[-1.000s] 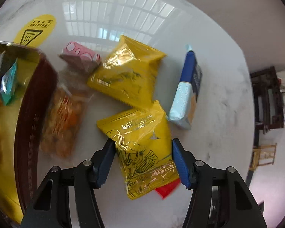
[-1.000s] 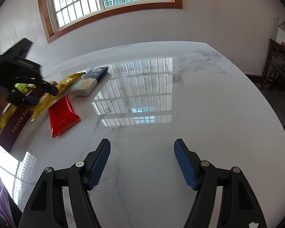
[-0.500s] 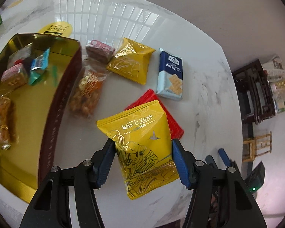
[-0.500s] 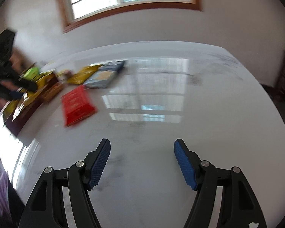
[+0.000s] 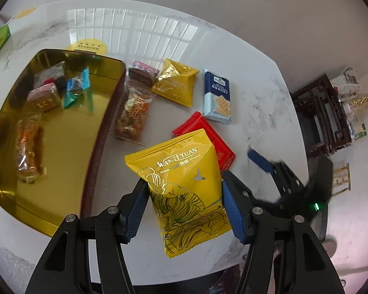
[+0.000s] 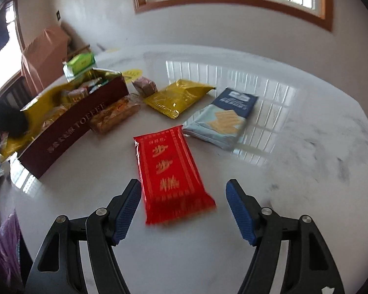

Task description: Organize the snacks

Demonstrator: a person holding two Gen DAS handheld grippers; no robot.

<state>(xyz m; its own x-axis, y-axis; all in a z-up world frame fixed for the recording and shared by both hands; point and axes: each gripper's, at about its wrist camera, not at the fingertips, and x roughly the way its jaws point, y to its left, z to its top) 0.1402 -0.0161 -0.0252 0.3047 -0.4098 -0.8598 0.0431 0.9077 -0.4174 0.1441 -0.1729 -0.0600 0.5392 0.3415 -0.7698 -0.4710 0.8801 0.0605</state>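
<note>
The left claw [image 5: 182, 205] was clamped on the yellow pack [image 5: 184, 186], held above the tabletop [image 5: 252, 103] beside the tin [image 5: 61, 132]. Best: carry it over the rim, lower, then release. The right claw [image 6: 184, 210] stood apart w/ the red pack [image 6: 169, 171] just ahead.

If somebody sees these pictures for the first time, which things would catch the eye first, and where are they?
First comes the big yellow packet clamped in the left gripper, held above the white table. Next is the red packet lying flat on the table just ahead of the open right gripper. To the left stands the open gold tin, with a few wrapped snacks inside.
</note>
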